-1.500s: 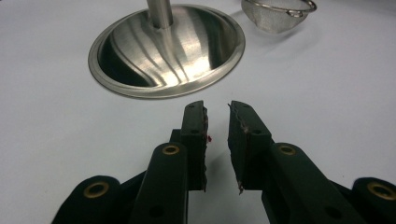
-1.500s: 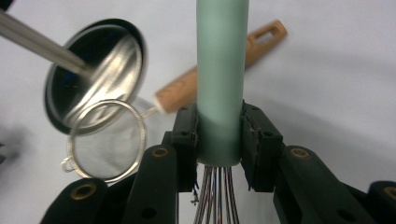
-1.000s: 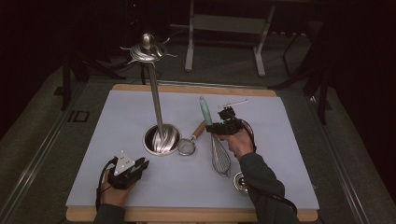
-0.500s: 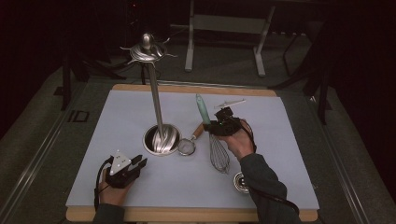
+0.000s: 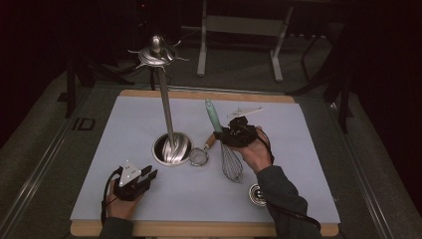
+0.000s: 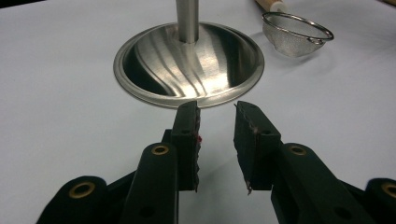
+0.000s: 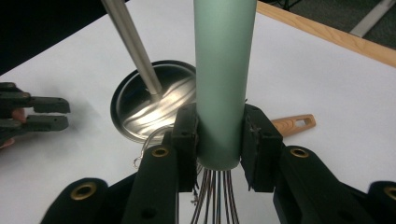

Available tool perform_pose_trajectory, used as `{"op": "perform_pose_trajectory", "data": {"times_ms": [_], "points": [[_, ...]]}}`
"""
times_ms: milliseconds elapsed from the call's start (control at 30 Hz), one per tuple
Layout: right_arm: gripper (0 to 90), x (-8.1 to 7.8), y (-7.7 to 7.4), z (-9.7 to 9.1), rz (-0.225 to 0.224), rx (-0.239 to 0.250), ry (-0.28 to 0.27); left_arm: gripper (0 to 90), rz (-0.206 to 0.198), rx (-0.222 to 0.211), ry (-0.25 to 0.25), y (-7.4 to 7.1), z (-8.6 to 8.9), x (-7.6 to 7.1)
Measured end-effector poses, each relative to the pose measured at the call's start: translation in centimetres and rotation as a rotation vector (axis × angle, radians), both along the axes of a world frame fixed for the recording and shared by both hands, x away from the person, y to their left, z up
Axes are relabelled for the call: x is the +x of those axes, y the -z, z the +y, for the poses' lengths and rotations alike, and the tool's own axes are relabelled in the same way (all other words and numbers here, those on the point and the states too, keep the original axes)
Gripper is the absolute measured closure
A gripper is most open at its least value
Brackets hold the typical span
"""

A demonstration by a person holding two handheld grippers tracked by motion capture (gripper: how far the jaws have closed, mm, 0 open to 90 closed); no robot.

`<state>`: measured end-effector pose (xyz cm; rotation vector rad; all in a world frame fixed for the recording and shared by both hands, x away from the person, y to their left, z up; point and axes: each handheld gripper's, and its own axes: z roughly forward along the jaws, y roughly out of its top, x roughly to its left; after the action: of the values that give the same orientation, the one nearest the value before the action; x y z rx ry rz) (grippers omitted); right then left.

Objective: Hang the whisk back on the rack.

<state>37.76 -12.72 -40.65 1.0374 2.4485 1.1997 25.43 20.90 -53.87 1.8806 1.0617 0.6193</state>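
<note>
Whisk (image 5: 230,158) is clenched by its green handle in the right tool (image 5: 225,137), wires hanging just above the bench (image 5: 308,164); the smooth handle may slip or swing into the stand (image 5: 171,148) beside it; left tool (image 6: 217,114), just opening, holds nothing.

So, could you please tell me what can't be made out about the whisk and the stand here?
- Whisk: handle top cut off by the right gripper view's upper edge.
- Stand: pole cut off by the left gripper view's top.
- Strainer: mesh too small in the high view.
</note>
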Motion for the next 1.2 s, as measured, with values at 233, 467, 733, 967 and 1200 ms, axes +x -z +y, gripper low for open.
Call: {"op": "perform_pose_trajectory", "data": {"times_ms": [233,467,733,967,1200], "points": [[69.2,-0.5,-0.7,0.1,-0.042,0.01,-0.048,70.3,0.002,0.002,-0.001,0.0,0.0,0.0],[69.2,-0.7,-1.6,0.1,-0.069,0.037,-0.091,70.2,0.005,0.001,-0.002,0.0,0.0,0.1],[69.2,-1.1,-3.0,0.6,-0.126,0.049,-0.157,70.1,0.007,0.006,0.0,0.0,-0.1,0.1],[69.2,-1.2,-4.2,1.0,-0.16,0.057,-0.193,70.1,0.006,0.007,-0.006,0.0,-0.1,0.1],[69.1,-1.3,-5.5,1.5,-0.202,0.062,-0.243,70.1,0.005,0.007,-0.009,0.0,-0.1,0.1]]}}
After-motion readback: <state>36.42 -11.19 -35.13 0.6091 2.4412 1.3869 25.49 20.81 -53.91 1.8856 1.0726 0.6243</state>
